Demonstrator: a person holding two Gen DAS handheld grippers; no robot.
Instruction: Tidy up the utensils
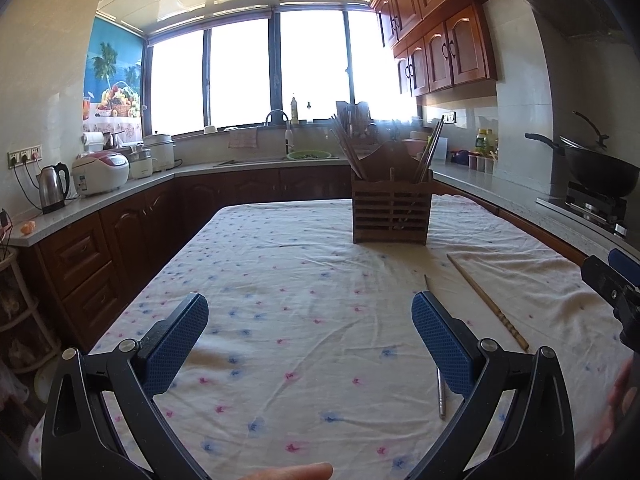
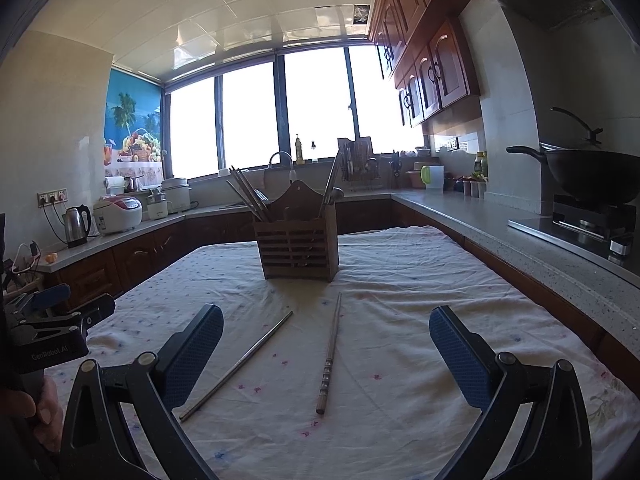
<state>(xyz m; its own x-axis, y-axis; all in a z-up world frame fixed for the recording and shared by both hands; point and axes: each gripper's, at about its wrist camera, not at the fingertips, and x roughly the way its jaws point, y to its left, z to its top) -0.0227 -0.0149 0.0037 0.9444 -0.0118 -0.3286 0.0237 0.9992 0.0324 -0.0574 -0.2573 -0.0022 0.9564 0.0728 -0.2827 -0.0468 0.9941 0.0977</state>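
Floral tablecloth (image 2: 400, 280), wooden holder (image 2: 298, 254), kitchen counters (image 2: 480, 216)

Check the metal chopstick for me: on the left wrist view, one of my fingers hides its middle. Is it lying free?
Observer: Yes. The right wrist view shows the whole metal chopstick flat on the tablecloth, touching nothing.
Operator: And the right gripper? I only see its edge.
Observer: The right gripper is open and empty. The metal chopstick and the wooden chopstick both lie ahead of it, between its fingers.
Operator: Do the two cross anywhere?
Observer: No. They lie apart, and their far ends angle closer together toward the wooden utensil holder.
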